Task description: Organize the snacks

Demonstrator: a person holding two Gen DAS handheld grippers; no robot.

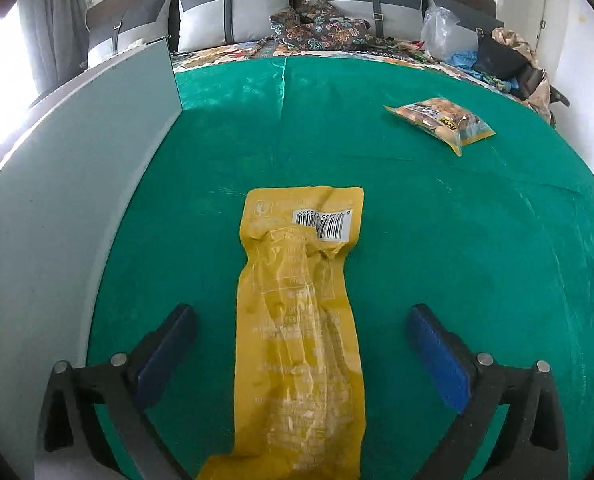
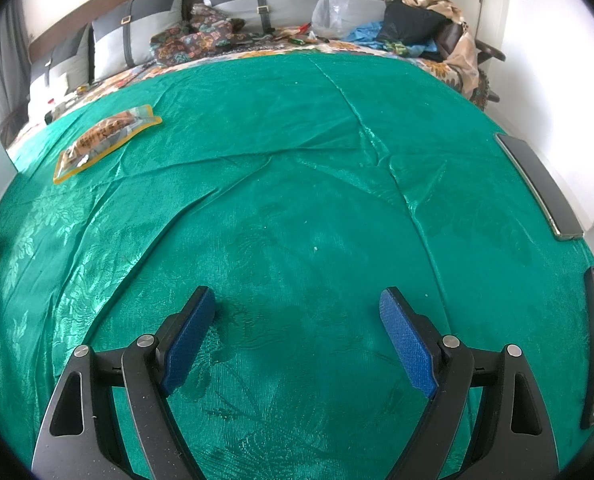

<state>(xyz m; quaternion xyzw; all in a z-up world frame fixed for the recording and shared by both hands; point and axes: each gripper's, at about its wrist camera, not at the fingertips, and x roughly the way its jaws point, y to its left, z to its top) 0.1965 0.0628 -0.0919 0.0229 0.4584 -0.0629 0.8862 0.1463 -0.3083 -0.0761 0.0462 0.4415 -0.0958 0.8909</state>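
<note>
1. Between the wide-spread fingers of the left gripper [image 1: 301, 316], a long yellow snack packet [image 1: 301, 320] lies flat on the green cloth [image 1: 437, 220], touching neither pad. Far ahead to its right lies a clear snack bag [image 1: 443, 120].
2. Under the right gripper [image 2: 297, 304], its fingers apart and empty, is bare cloth; the clear snack bag lies far ahead-left.

Barcode w/ upside-down digits, approx. "6 972636 672545", on yellow snack pack [image 1: 301, 320].
</note>
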